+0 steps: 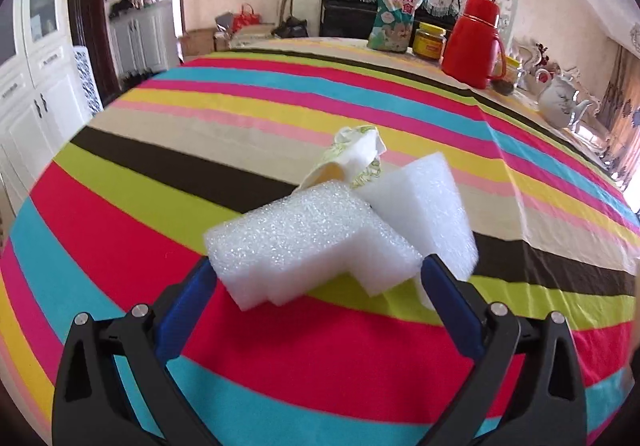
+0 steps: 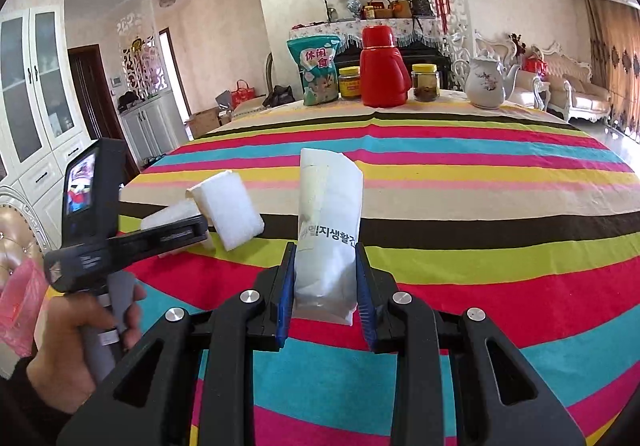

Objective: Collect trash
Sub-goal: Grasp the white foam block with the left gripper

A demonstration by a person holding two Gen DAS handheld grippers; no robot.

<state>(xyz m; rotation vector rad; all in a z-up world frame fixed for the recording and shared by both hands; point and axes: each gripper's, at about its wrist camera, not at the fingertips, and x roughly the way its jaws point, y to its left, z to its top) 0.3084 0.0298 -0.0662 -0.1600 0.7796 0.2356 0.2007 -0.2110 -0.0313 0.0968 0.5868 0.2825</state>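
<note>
1. My left claw pinches a white L-shaped foam block above the striped worktop.
2. My right claw pinches a white paper packet, long axis pointing away; its Korean print is partly readable.
3. A crumpled paper wrapper lies just beyond the foam, nearer my left claw.

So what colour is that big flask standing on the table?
Bright red, lid included: the flask shows best in the right wrist view.

Matt woven striped cloth covers the surface. Foam block: white, rough, bubbly. Packet: smooth white paper or film. Flask: glossy red plastic. Teapot: glazed ceramic.
</note>
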